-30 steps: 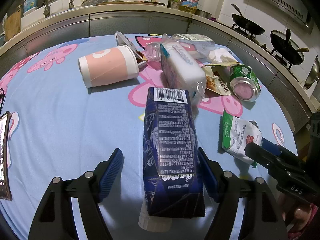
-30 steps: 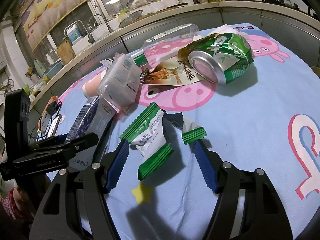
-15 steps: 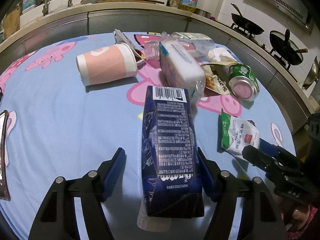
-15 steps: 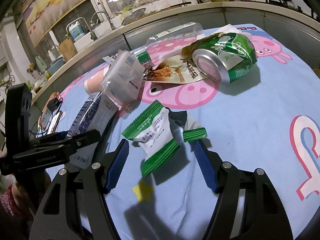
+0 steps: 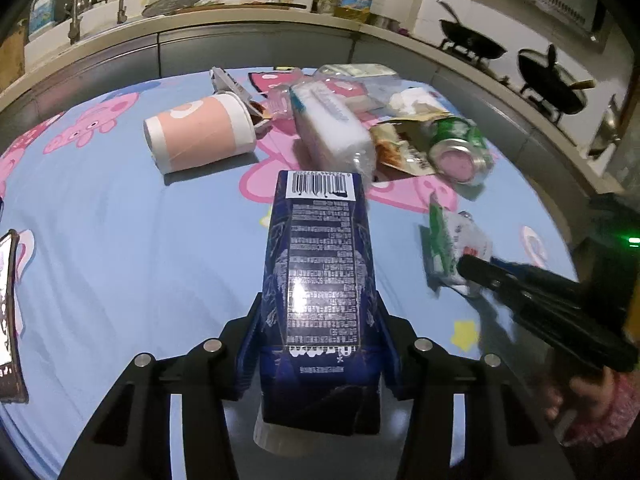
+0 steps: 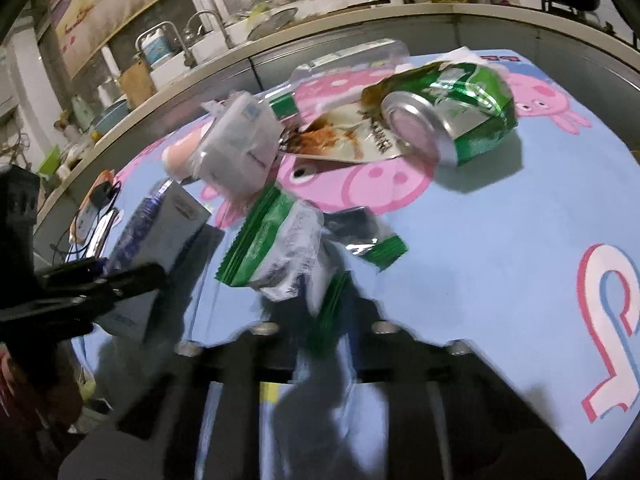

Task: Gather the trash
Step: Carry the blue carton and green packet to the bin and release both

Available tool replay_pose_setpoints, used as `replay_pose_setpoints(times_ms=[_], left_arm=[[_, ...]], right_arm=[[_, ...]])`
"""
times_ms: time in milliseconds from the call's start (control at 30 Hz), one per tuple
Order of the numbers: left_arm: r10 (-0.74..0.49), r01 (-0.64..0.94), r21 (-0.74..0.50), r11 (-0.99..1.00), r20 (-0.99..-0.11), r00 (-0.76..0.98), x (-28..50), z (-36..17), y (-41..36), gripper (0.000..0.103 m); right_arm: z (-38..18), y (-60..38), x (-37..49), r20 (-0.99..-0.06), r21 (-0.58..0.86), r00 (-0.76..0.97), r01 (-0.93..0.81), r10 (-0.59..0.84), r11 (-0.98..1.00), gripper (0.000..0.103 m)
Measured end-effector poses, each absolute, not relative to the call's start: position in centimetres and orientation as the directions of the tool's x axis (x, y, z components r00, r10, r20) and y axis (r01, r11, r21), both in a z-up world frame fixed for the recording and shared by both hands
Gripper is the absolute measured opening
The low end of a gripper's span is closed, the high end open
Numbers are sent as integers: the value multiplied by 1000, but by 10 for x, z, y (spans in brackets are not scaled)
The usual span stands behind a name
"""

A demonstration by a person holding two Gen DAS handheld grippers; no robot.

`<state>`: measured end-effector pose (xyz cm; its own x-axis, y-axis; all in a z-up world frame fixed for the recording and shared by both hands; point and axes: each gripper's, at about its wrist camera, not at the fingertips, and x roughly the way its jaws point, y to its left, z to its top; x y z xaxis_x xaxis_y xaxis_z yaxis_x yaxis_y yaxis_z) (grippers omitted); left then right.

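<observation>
A dark blue carton (image 5: 320, 248) lies lengthwise on the blue cartoon tablecloth (image 5: 120, 240). My left gripper (image 5: 320, 320) straddles its near end, the jaws closing, with both blue pads pressed against its sides. To the right, a green-and-white snack wrapper (image 5: 452, 244) is crumpled in my right gripper (image 5: 476, 268). The right wrist view is blurred: there the right gripper (image 6: 324, 312) has its jaws closing, pinched on the wrapper (image 6: 280, 248), which bunches up between them. The carton (image 6: 168, 220) and left gripper (image 6: 132, 276) show at that view's left.
Farther back lie a pink paper cup (image 5: 200, 136) on its side, a tissue pack (image 5: 332, 124), a torn snack bag (image 5: 404, 148), a crushed green can (image 5: 460, 148) and a clear bottle (image 5: 352, 72). A phone (image 5: 8, 312) sits at the left edge. Kitchen counter (image 5: 240, 28) behind.
Both grippers closed from wide open: the left onto the blue carton's sides, the right onto the green wrapper, which crumpled and rose a little. Neither hand shifted much.
</observation>
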<state>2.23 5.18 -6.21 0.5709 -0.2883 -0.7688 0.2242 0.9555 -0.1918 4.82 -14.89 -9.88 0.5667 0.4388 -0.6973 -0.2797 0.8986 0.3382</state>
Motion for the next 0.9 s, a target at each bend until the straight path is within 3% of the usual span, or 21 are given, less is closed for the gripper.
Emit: replay_pose_setpoints(times_ms=[233,400,633,900], left_arm=[[-417,379,-227,897,-716,559,-6,-32,39,49],[-513,497,-253,830,-695,504,22,-12,-14,49],[-625,689,-253,679,-692,361,78,2,-148,49],[-661,782,-284,554,-721,206,135,0,-314,49]], right_arm=[[-90,-186,38,-639,388,631,-229,440,893,4],[-85,-245,35,-605,422,704,-114,373,900,5],[-76,-374,23,-573,438,808,163,135,884,6],[-90,-480,36,-621,403,782,376,-52,835,8]])
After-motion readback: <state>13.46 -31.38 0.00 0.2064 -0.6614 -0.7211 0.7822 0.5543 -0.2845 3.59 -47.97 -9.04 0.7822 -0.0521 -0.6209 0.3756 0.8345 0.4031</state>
